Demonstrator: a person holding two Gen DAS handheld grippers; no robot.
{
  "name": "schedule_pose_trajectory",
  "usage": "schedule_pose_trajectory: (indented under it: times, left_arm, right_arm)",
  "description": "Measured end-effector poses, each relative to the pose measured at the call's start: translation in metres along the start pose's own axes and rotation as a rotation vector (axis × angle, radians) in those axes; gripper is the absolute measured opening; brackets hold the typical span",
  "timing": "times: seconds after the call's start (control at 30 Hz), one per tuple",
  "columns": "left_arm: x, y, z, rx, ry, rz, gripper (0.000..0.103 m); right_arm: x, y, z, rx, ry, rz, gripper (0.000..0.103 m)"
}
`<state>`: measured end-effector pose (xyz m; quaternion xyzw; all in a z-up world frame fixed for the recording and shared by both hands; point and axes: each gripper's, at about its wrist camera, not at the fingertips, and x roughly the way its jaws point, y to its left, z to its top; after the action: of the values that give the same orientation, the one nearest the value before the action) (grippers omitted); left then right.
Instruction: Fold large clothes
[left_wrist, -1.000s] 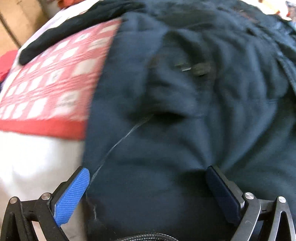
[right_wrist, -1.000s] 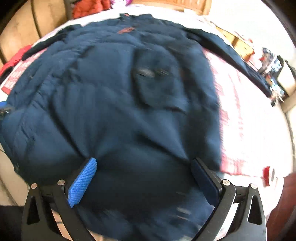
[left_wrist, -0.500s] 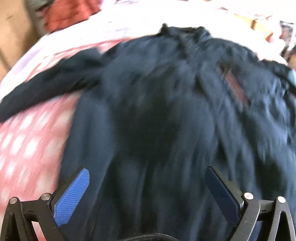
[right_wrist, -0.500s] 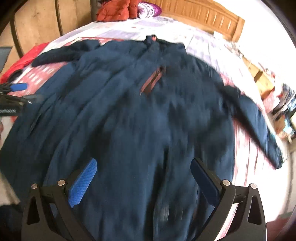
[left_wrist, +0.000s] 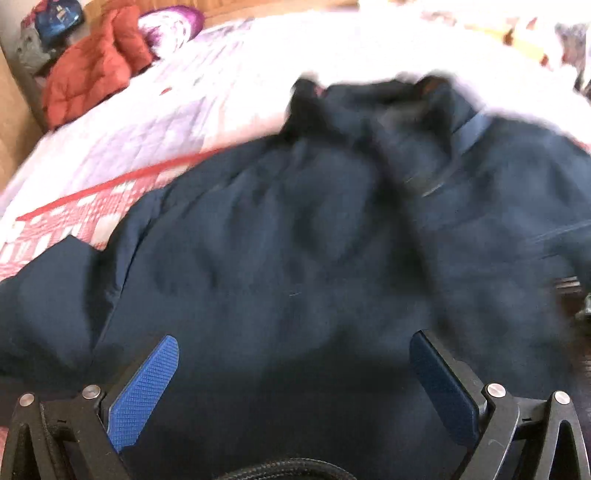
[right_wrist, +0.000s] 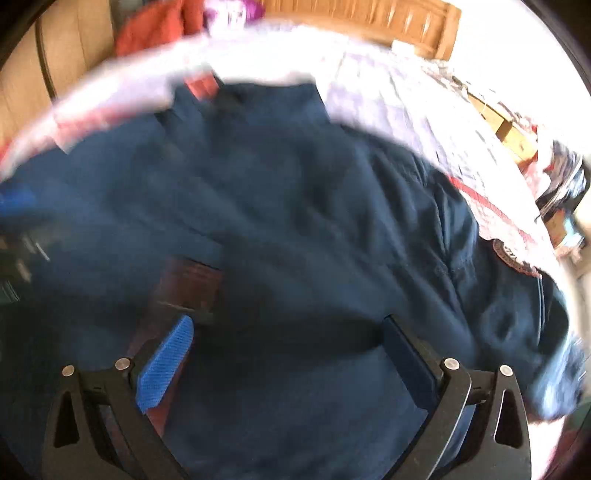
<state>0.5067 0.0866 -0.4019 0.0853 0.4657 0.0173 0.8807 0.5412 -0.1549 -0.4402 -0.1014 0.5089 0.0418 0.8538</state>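
A large navy blue jacket (left_wrist: 314, 240) lies spread front-up on a bed, its collar toward the headboard. It fills most of the right wrist view (right_wrist: 295, 221) too, with a reddish-brown lining patch (right_wrist: 188, 284) showing at the front opening and a round sleeve badge (right_wrist: 513, 258). My left gripper (left_wrist: 293, 354) is open and empty over the jacket's left chest. My right gripper (right_wrist: 288, 332) is open and empty over its right half. Both views are motion-blurred.
The bed has a pale quilt (left_wrist: 166, 110) and a red-and-white checked cover (left_wrist: 66, 221). An orange puffer jacket (left_wrist: 92, 62) and a purple-white pillow (left_wrist: 170, 26) sit at the head. A wooden headboard (right_wrist: 369, 22) is behind. Clutter lies right of the bed (right_wrist: 554, 177).
Both grippers have moved from the jacket's hem up toward its collar and chest, staying open. The collar and headboard have come much closer in both views.
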Motion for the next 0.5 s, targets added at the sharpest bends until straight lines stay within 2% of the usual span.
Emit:
schedule_pose_trajectory:
  times: [0.03,0.07,0.1,0.13,0.2,0.23,0.3,0.4,0.5]
  left_arm:
    - [0.005,0.011,-0.003,-0.039,0.006,-0.029,0.103]
    - [0.009,0.029,-0.008,-0.099,-0.011,-0.057,0.103]
    - [0.01,0.043,-0.012,-0.119,-0.031,0.001,0.103]
    - [0.01,0.052,-0.016,-0.119,-0.048,0.025,0.103]
    - [0.014,0.07,-0.021,-0.123,-0.066,-0.01,0.103]
    - [0.014,0.073,-0.021,-0.115,-0.071,0.011,0.103]
    - [0.018,0.077,-0.019,-0.124,-0.065,0.043,0.103]
    - [0.023,0.074,-0.011,-0.134,-0.051,0.081,0.103]
    - [0.027,0.077,-0.009,-0.138,-0.041,0.046,0.103]
  right_arm:
    - [0.003,-0.019,-0.002,0.0,-0.029,0.045,0.103]
    - [0.004,-0.032,-0.004,0.012,-0.039,0.04,0.103]
    - [0.005,-0.056,-0.007,0.043,-0.046,0.016,0.103]
    - [0.004,-0.077,-0.011,0.075,-0.056,-0.006,0.103]
    - [0.003,-0.122,-0.023,0.143,-0.068,-0.071,0.103]
    - [0.004,-0.141,-0.028,0.175,-0.062,-0.08,0.103]
    - [0.007,-0.152,-0.032,0.203,-0.054,-0.051,0.103]
    - [0.018,-0.141,-0.02,0.211,-0.037,-0.116,0.103]
    - [0.026,-0.135,-0.01,0.253,-0.015,-0.149,0.103]
